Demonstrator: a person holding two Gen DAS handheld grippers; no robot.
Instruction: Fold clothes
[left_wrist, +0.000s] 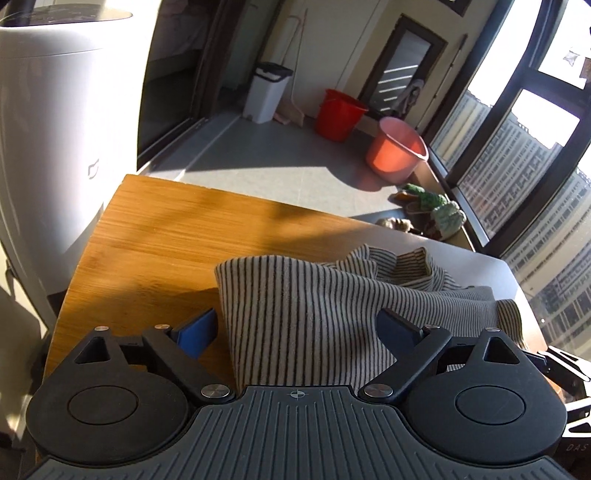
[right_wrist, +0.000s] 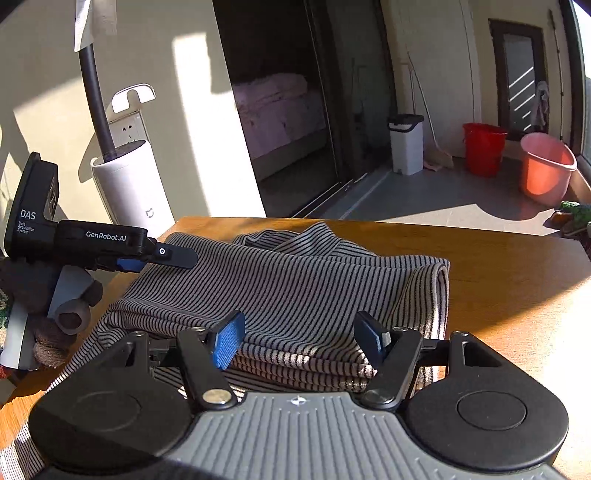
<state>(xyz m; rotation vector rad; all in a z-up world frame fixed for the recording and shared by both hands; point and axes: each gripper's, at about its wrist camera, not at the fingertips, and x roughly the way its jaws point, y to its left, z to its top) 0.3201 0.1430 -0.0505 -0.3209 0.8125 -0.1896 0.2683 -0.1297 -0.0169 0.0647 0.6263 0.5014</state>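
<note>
Hovering with jaws apart and empty, both the left hand-held gripper (left_wrist: 295, 325) and the right hand-held gripper (right_wrist: 299, 339) risk snagging one layer, undoing the folded black-and-white striped knit garment (right_wrist: 295, 280).

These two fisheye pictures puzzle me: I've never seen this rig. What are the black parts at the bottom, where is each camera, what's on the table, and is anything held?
There is no robot here. A person holds a two-finger claw in each hand, and a camera on each looks forward along its fingers.

The left wrist view shows the left claw, its blue-padded fingers spread wide above a striped garment. The right wrist view shows the right claw over the same garment, already folded over in layers on a wooden table. The left claw also shows there from the side, held in a gloved hand.

Neither claw grips anything: the cloth lies between the pads, which do not press on it.
</note>
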